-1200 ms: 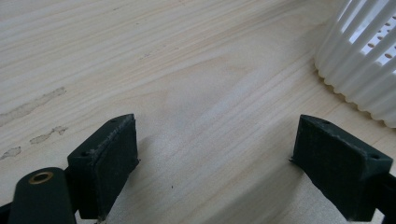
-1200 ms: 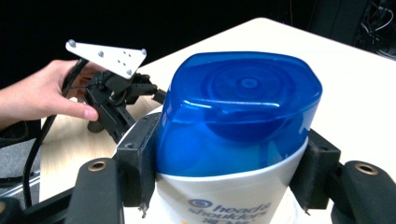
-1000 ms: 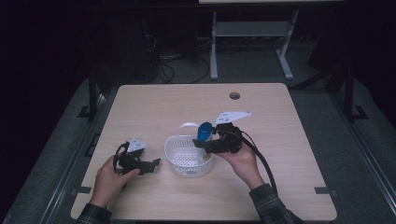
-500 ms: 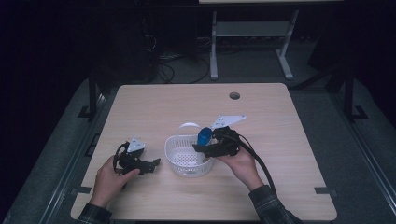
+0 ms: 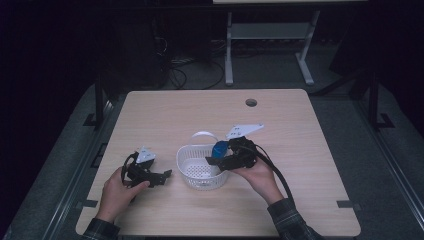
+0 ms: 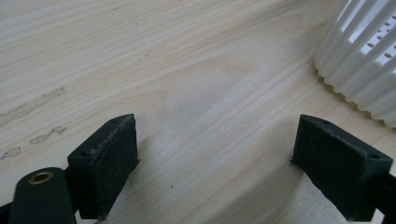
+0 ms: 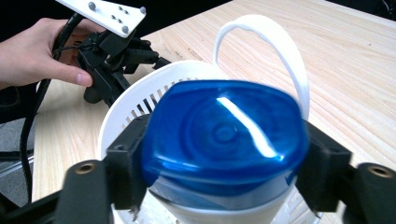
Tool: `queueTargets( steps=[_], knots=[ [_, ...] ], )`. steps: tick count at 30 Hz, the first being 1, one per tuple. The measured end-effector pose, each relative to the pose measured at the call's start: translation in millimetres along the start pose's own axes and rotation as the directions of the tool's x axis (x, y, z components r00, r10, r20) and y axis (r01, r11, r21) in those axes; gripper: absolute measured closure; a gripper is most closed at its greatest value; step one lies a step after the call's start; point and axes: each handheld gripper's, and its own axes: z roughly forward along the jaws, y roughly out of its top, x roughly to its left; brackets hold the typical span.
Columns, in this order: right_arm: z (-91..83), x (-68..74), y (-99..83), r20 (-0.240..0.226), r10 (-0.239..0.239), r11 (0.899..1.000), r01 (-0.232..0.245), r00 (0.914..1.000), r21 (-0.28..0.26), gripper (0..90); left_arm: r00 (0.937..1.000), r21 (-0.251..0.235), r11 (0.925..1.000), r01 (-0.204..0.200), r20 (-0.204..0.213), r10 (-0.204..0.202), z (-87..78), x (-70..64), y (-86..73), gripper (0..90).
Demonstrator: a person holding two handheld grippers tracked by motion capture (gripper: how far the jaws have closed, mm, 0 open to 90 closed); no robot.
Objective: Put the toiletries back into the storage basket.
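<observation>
Item 1: right gripper [image 5: 216,156], centre of the high view, held in the person's right hand [image 5: 260,175]. Jaws clamped on either side of a blue cup-like container [image 7: 224,135], which fills the middle of the right gripper view with its blue bottom facing the camera. In the high view the blue container sits at the right rim of the basket, just above it.

Item 2: white basket [image 5: 200,167], slotted walls, perforated floor, arched white handle [image 7: 275,51] standing up at its far side. Centre of the worktop [image 5: 300,130], lower middle of the high view.

Item 3: left gripper [image 5: 162,176], lower left of the high view, held in the left hand [image 5: 117,187], low over the worktop just left of the basket. Jaws stand wide apart with nothing but bare wood between them; the basket's ribbed wall [image 6: 359,60] appears at the upper right of the left gripper view, apart from the jaws.

Item 4: worktop, light wood grain, round cable hole [image 5: 251,102] near its far edge.
</observation>
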Motion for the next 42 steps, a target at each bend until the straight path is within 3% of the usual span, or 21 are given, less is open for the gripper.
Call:
queueTargets(
  steps=[5,11,27,42],
  knots=[
    [-0.8,0.4,0.4,-0.01,0.004,1.0,-0.004,0.9999,-0.006,21.8,1.0,0.0,1.0,0.0,0.0,0.0,0.0,0.0,0.0,13.0],
    [-1.5,0.8,-0.6,-0.004,0.003,1.0,-0.003,1.0,0.013,1.5,1.0,-0.001,1.0,0.0,0.0,0.0,0.0,0.0,0.0,13.1],
    [-26.7,-1.0,-7.5,0.036,-0.006,1.0,0.006,0.9993,0.009,1.2,1.0,0.002,1.0,0.0,0.001,0.0,-0.1,0.1,0.1,13.0],
    [-63.1,-12.9,-29.0,0.092,0.033,0.999,-0.033,0.9952,-0.002,1.2,1.0,-0.001,1.0,0.0,0.0,0.0,0.1,0.0,0.0,13.0]
  ],
)
